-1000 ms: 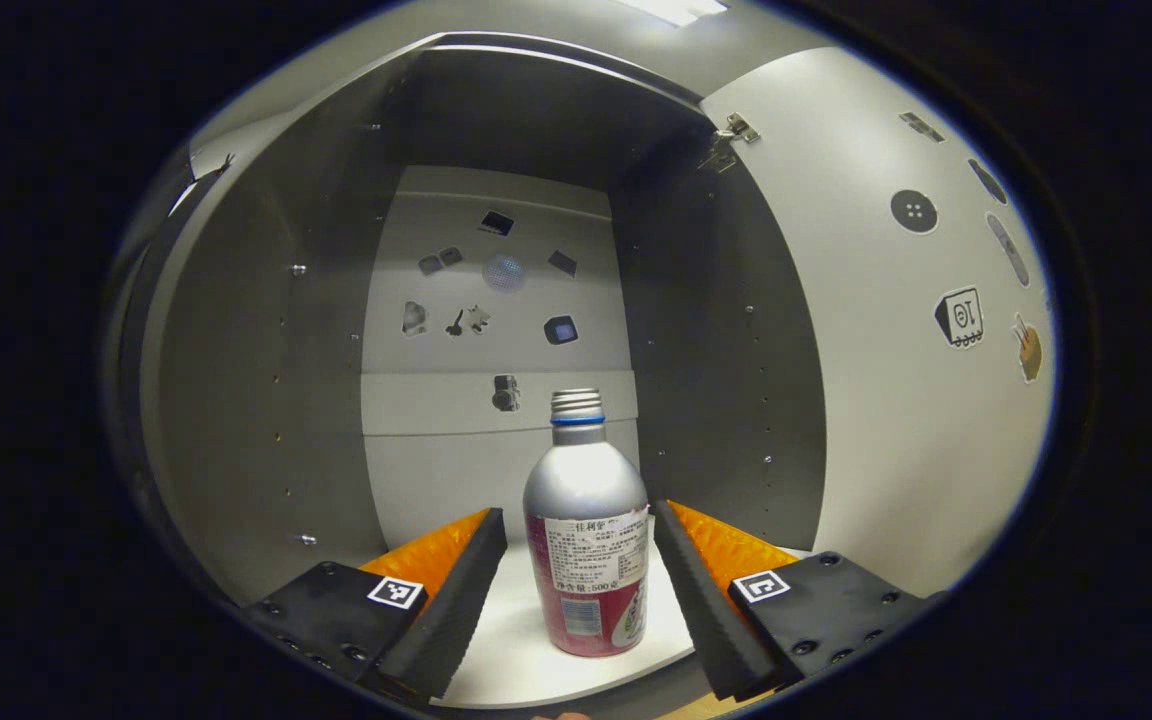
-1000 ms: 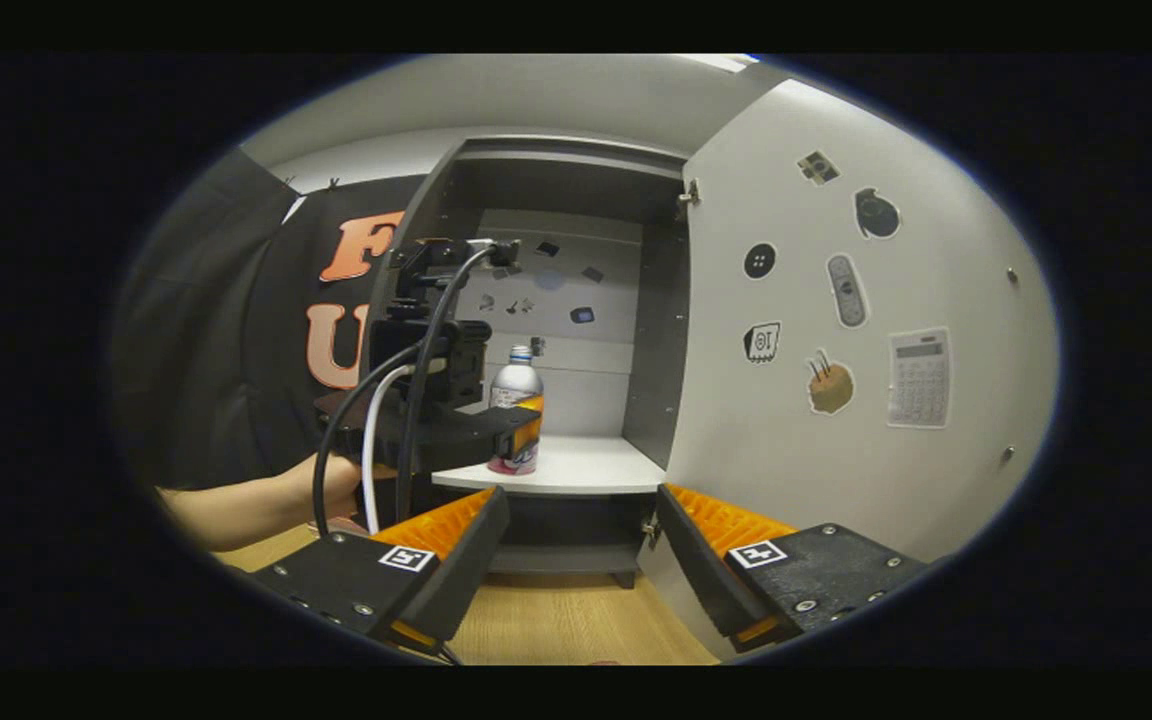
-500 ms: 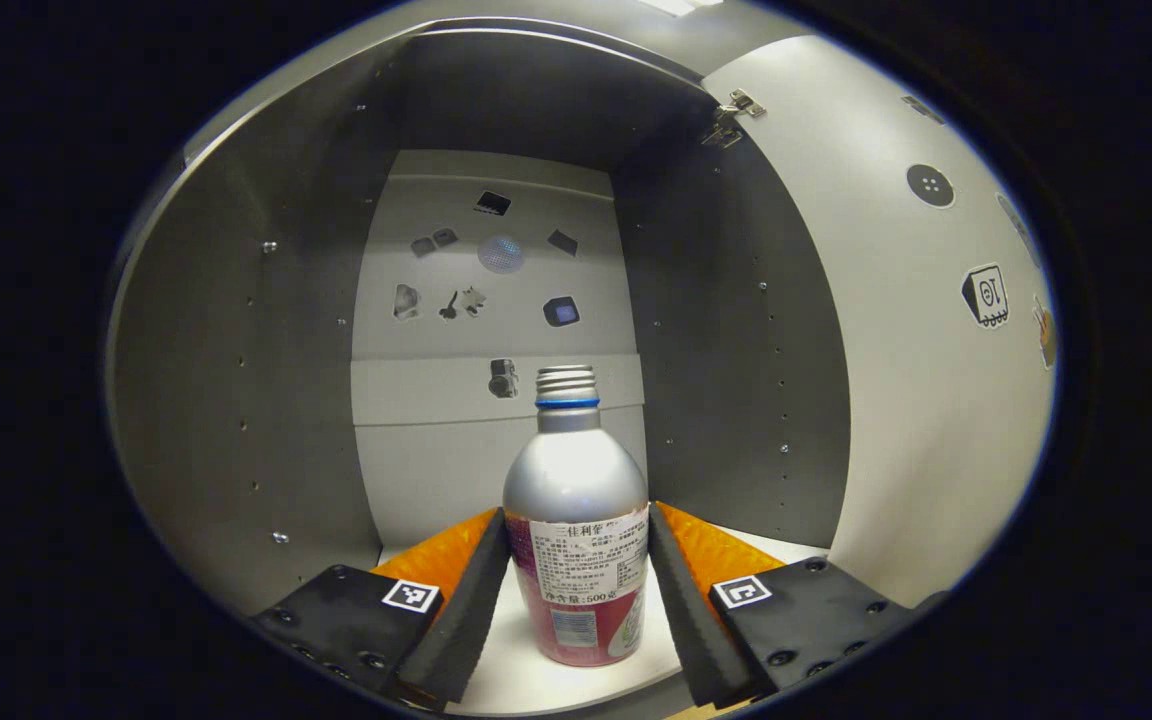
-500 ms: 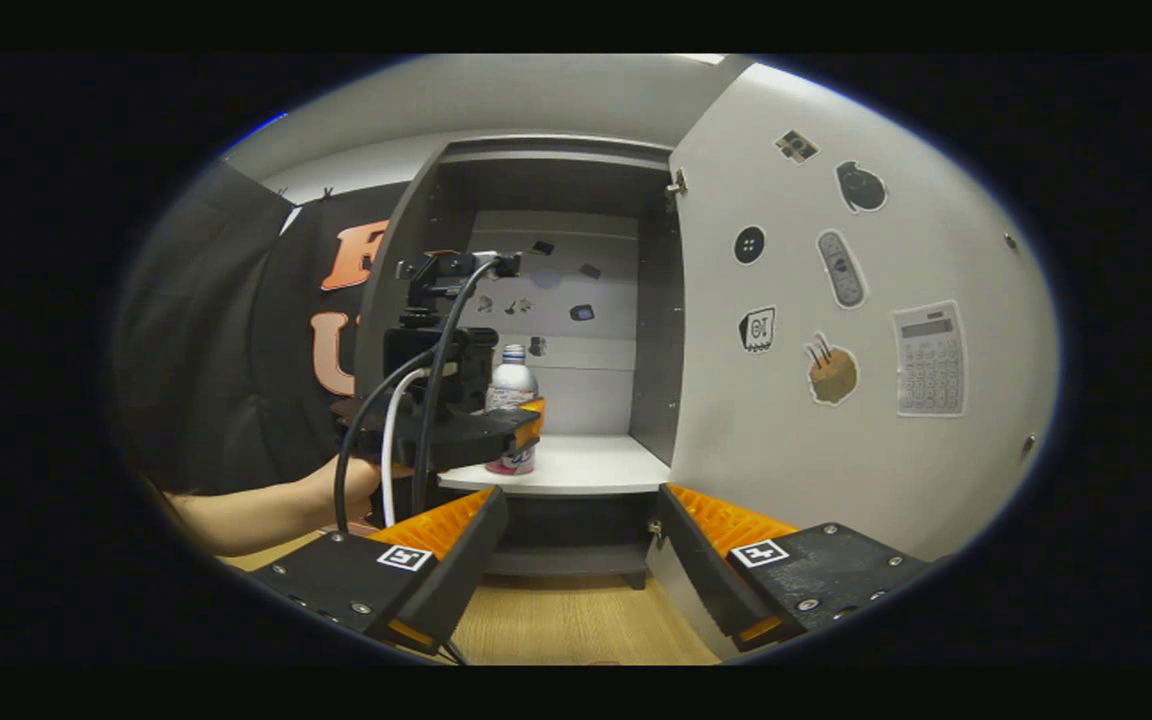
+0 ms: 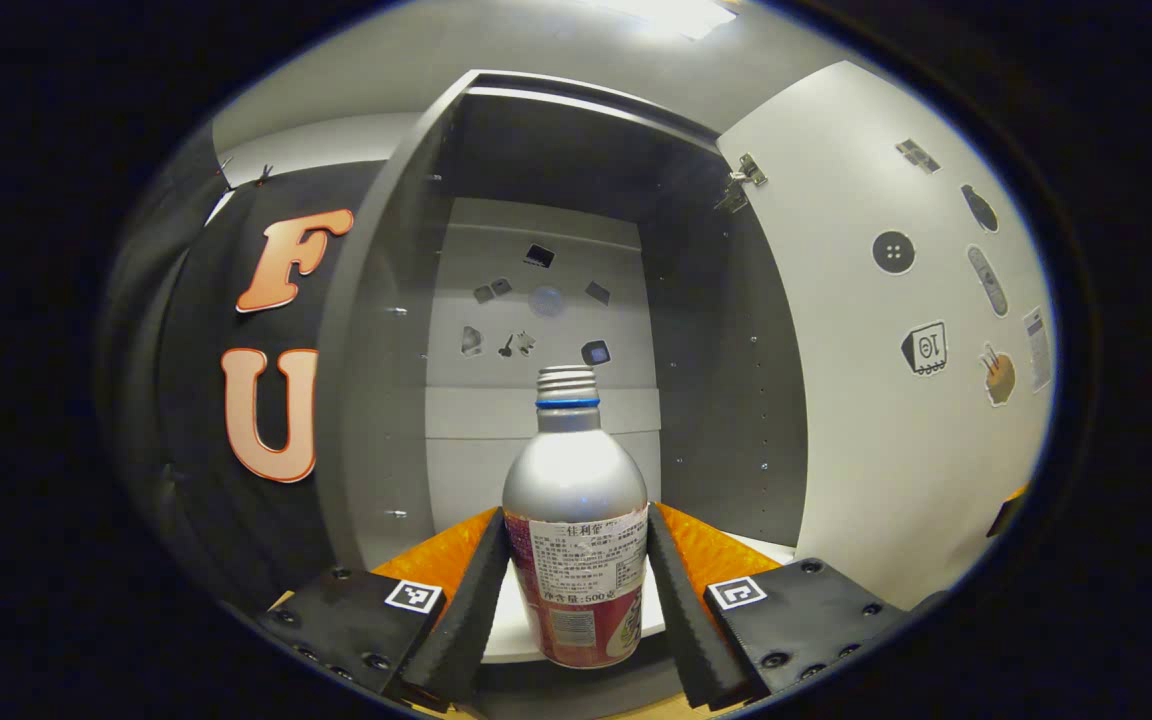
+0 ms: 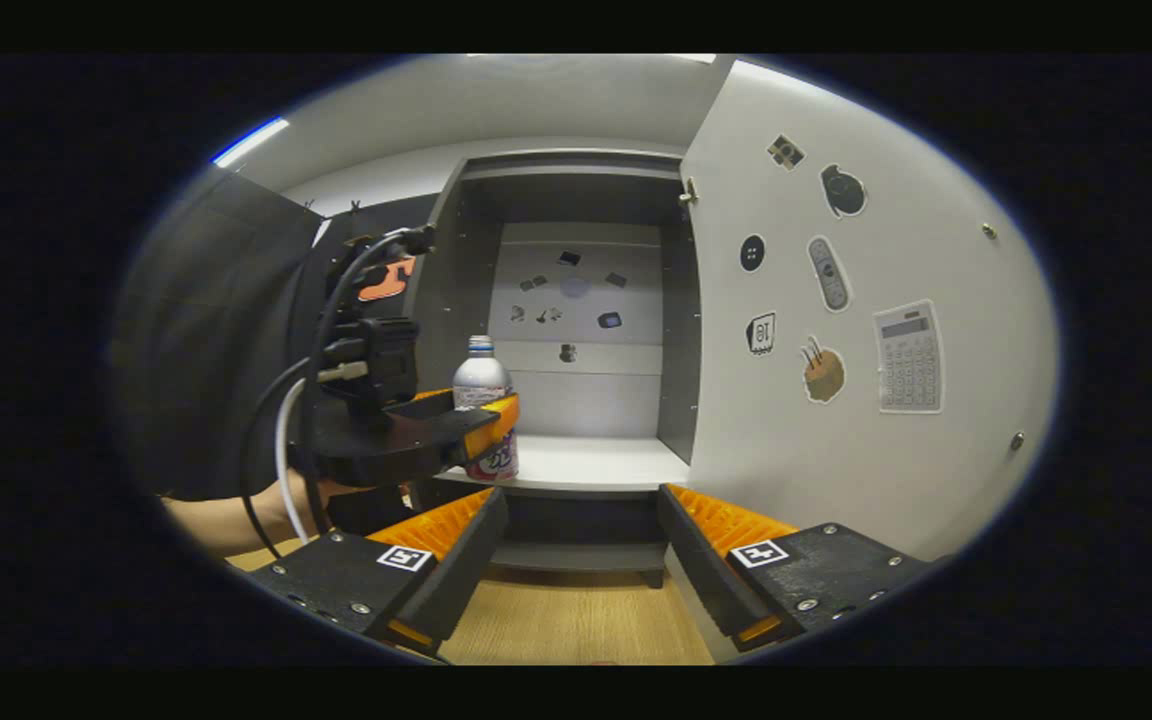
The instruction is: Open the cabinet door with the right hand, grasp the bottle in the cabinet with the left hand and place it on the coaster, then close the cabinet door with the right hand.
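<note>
The left tongs are closed on the bottle, both foam pads pressing its labelled sides. The bottle stands upright between them, its base at the front edge of the white shelf of the cabinet; whether it touches the shelf I cannot tell. In the right gripper view the left tongs grip the bottle at the shelf's left front corner, a hand below them. The door stands wide open to the right, stickers on its inner face. The right tongs gape wide and hold nothing, over the wooden desk in front of the cabinet.
</note>
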